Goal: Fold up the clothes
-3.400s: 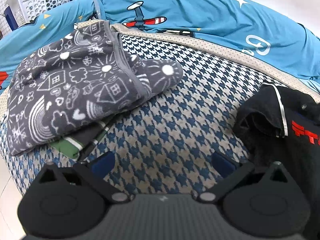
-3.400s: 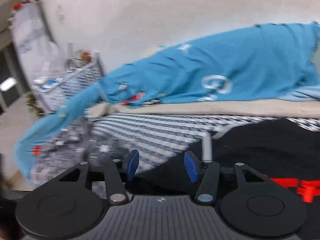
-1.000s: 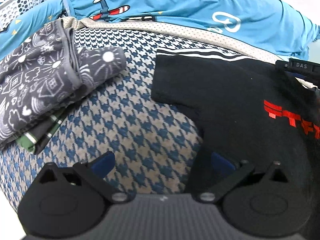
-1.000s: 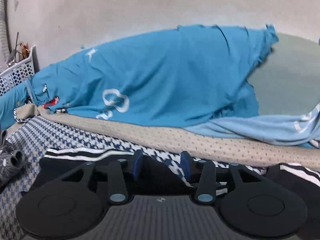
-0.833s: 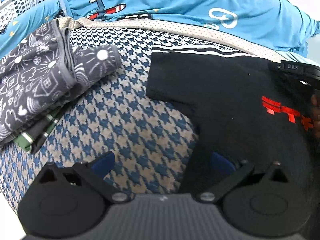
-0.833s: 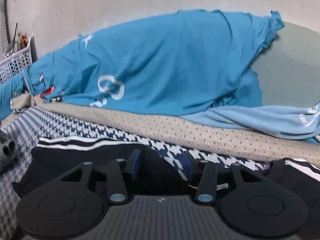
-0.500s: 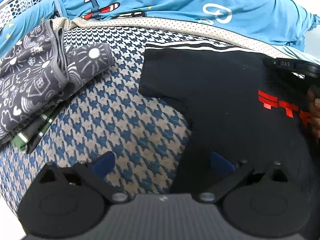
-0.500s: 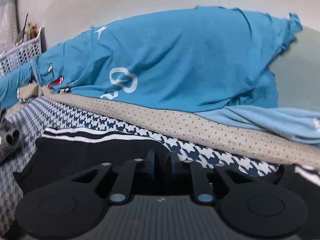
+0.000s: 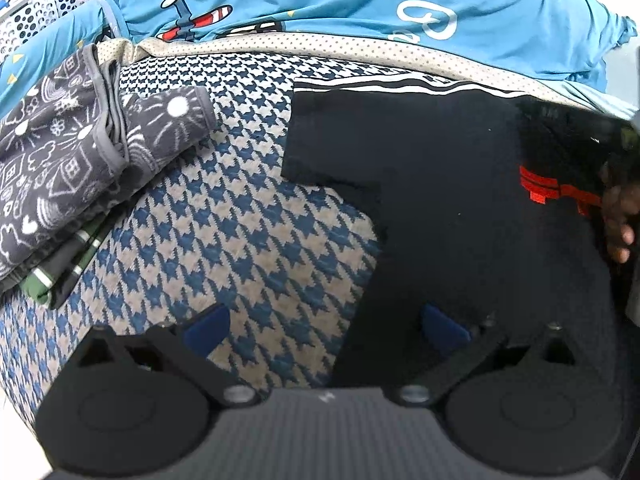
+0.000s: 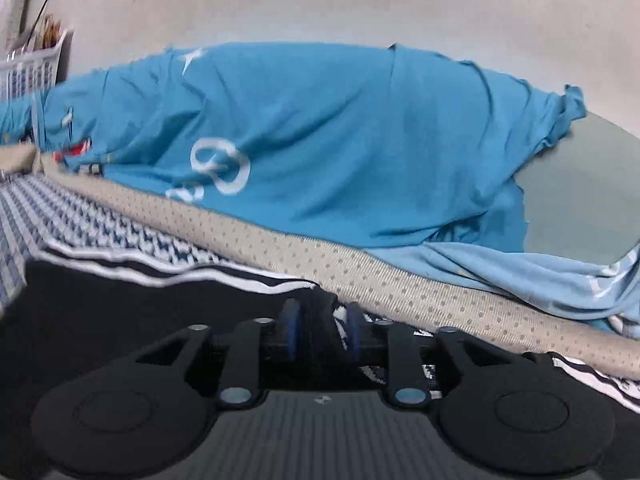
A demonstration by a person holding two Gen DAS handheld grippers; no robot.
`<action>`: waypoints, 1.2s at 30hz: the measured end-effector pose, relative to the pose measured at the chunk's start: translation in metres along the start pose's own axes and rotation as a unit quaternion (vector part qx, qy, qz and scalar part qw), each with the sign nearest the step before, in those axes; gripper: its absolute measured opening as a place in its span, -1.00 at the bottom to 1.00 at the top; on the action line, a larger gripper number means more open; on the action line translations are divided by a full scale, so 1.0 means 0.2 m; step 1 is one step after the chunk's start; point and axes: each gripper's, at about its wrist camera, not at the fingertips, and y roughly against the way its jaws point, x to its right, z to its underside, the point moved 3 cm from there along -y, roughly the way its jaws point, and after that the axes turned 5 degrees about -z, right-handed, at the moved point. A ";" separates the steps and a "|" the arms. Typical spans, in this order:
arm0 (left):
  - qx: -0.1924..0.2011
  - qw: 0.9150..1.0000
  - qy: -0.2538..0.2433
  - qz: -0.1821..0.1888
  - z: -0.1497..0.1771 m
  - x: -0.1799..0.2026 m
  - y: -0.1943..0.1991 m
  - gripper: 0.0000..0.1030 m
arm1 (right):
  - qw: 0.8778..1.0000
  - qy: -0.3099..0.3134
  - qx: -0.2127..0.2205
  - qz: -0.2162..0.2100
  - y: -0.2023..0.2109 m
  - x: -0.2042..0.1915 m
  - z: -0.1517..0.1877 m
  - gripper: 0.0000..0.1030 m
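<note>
The black shirt (image 9: pixel 440 168) lies flat on the houndstooth bed (image 9: pixel 248 216). The left gripper (image 9: pixel 324 326) hangs released over its hem; the right gripper (image 10: pixel 322 330) is opening, shirt edge between its jaws.

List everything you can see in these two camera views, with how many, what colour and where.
black shirt: one, black with red print and white stripes, spread flat on the bed, right of centre
grey garment: one, grey with white doodles, folded, far left
green garment: one, green and white stripes, under the grey one
blue sheet: one, cartoon print, heaped along the back
bed cover: one, blue and beige houndstooth
basket: one, white, far left corner
left claw: open, over the shirt's left edge
right claw: opening, shirt fabric between its pads
hand: one, right edge of the left view
</note>
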 end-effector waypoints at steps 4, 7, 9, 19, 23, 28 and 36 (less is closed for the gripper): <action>0.002 1.000 0.002 0.000 0.00 0.00 0.01 1.00 | 1.000 -0.023 0.009 0.000 0.10 0.08 -0.02 -0.29; 0.003 1.000 0.001 0.001 0.00 0.01 0.01 1.00 | 0.999 -0.031 0.013 0.014 0.17 0.16 -0.02 -0.29; 0.004 1.000 -0.001 0.002 0.00 0.02 0.01 1.00 | 0.999 -0.036 0.012 0.034 0.21 0.24 -0.01 -0.29; 0.000 1.000 -0.008 0.006 0.01 0.06 0.01 1.00 | 0.996 -0.038 -0.017 0.079 0.22 0.44 0.05 -0.03; -0.001 1.000 -0.012 0.006 0.02 0.08 0.00 1.00 | 0.995 -0.036 -0.031 0.087 0.20 0.47 0.10 0.10; -0.003 1.000 -0.017 0.007 0.03 0.10 0.00 1.00 | 0.995 -0.035 -0.028 0.087 0.19 0.48 0.14 0.08; -0.005 1.000 -0.023 0.005 0.04 0.13 -0.01 1.00 | 0.993 -0.035 -0.007 0.116 0.21 0.48 0.15 -0.71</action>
